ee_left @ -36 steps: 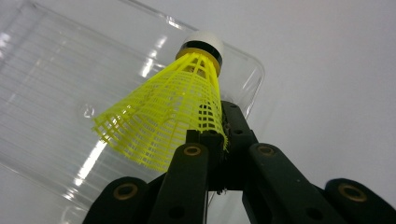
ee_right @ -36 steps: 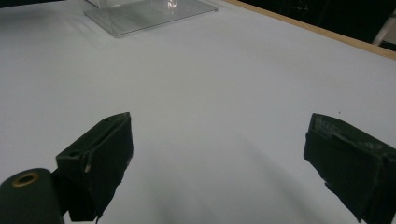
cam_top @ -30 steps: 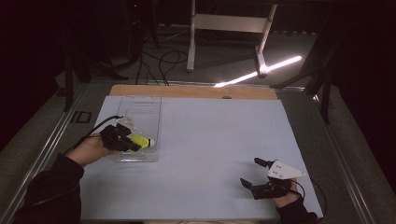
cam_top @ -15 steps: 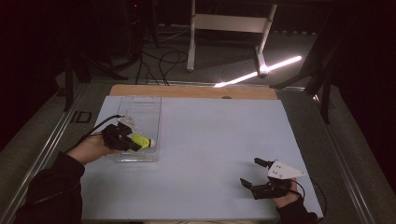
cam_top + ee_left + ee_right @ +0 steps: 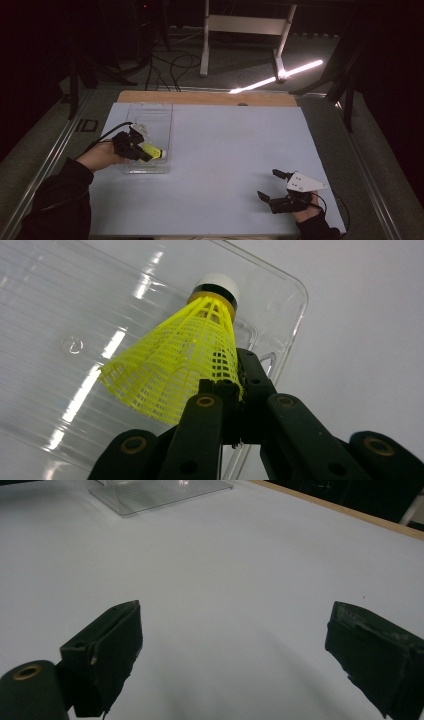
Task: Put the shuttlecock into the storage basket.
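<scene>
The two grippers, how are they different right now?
The left gripper is shut on the yellow shuttlecock, while the right gripper is open and holds nothing. The left gripper sits over the clear plastic tray; the right gripper rests over the bare white table, apart from the tray. Both have two black jaws and are held in a hand.

high: above, facing forward-down | gripper views: close, low (both share clear tray [image 5: 150,117])
</scene>
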Available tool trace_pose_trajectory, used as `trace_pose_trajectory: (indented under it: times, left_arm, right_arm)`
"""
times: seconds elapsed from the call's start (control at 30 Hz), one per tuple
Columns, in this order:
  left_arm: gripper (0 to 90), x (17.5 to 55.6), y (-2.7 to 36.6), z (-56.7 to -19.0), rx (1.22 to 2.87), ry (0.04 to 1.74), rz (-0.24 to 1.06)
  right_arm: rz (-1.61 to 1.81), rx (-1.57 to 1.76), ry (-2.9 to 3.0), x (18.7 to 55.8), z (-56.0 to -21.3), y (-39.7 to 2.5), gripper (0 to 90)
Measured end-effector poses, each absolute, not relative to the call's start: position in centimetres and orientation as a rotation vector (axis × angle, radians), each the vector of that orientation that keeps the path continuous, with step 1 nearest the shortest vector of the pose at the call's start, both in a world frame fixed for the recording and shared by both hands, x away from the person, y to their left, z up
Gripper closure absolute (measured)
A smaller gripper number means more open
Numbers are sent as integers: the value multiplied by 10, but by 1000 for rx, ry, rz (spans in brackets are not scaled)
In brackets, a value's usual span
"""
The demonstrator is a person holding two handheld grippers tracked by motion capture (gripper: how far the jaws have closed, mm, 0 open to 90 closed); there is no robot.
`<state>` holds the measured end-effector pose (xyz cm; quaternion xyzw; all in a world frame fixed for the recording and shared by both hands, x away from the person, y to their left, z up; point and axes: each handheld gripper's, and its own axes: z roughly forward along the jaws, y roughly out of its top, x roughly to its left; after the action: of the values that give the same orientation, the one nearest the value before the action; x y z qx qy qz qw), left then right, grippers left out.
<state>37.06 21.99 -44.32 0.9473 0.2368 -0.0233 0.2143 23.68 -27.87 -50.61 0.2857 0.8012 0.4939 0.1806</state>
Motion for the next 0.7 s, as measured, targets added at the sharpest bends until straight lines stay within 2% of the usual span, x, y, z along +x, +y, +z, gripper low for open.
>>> trace_pose_trajectory:
  times: [0.47, 0.7]
  left_arm:
    - [878, 385, 212, -450, 2662, 685, -140]
    - [717, 388, 213, -439, 2617, 732, -129]
  right_arm:
    - [1393, 807, 2261, 237, -506, -279, 85]
    - [1394, 808, 2260, 237, -506, -279, 85]
